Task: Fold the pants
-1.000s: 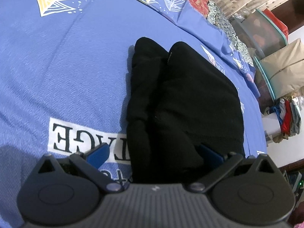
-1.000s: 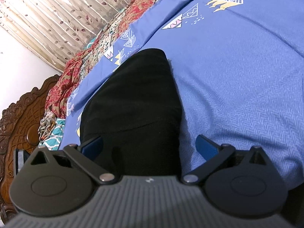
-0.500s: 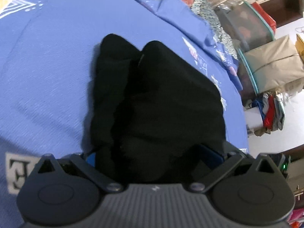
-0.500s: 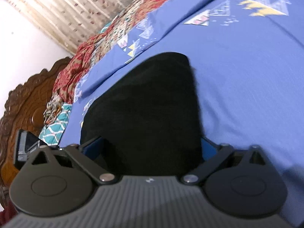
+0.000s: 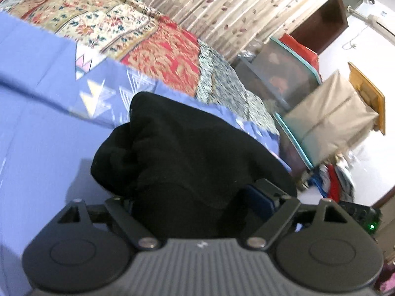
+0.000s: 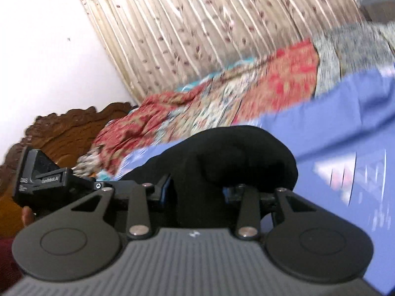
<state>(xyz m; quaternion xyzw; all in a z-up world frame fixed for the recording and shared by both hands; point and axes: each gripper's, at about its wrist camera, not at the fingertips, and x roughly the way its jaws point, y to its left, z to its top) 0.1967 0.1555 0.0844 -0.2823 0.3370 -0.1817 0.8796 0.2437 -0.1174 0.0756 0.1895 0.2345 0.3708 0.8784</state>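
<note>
The black pants [image 5: 187, 157] are a folded bundle, lifted off the blue bedsheet [image 5: 37, 135]. My left gripper [image 5: 195, 204] is shut on the near end of the pants; the cloth fills the gap between its fingers and hides the tips. In the right wrist view the pants [image 6: 234, 153] bulge up between the fingers of my right gripper [image 6: 197, 192], which is shut on them. The other gripper's body [image 6: 44, 175] shows at the left of that view.
A patterned red and cream quilt [image 5: 138, 32] lies along the far side of the bed, under a leaf-print curtain [image 6: 222, 29]. A carved wooden headboard [image 6: 66, 128] is at the left. Storage boxes and a tan bundle [image 5: 328, 120] stand beside the bed.
Both grippers closed on the near end of the pants and lifted it off the sheet. The views tilted up from the bed toward the curtain and quilt.
</note>
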